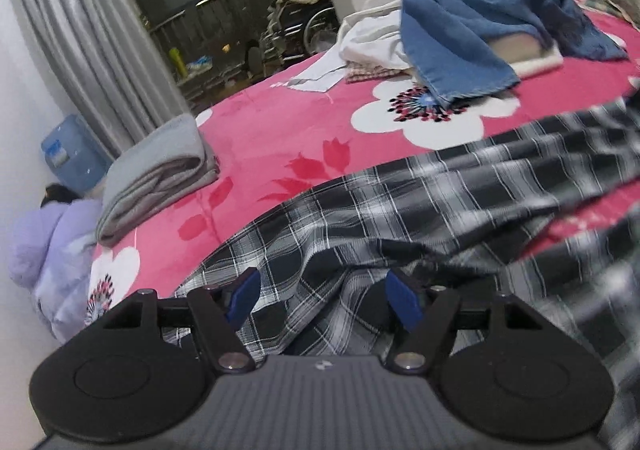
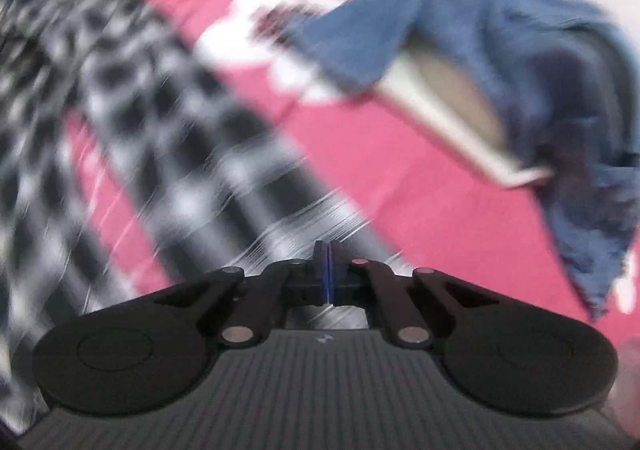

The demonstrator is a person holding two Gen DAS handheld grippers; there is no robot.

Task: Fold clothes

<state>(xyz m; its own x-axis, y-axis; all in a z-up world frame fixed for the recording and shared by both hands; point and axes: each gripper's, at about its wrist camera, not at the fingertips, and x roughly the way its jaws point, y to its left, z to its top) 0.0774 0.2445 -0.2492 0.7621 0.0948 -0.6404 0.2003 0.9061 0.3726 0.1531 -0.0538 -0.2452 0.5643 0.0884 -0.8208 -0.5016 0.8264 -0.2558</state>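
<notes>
Plaid shirt (image 1: 400,201) lies rumpled on the pink bed (image 1: 280,129) beneath my left gripper's (image 1: 322,296) released fingers; my right gripper's (image 2: 329,274) fingers are clenched together above it.

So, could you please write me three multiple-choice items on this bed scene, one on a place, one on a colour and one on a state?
1. Where does the folded grey garment lie?
A. near the bed's left edge
B. on the blue denim
C. under the plaid shirt

2. What colour is the bedspread?
A. green
B. pink with white flowers
C. plain grey

3. How does the left gripper stand?
A. shut on denim
B. shut on nothing
C. open over the plaid shirt

Answers: 1 A, it sits by the curtain-side edge; 2 B, flowers show on pink; 3 C, its blue pads stand apart.
</notes>
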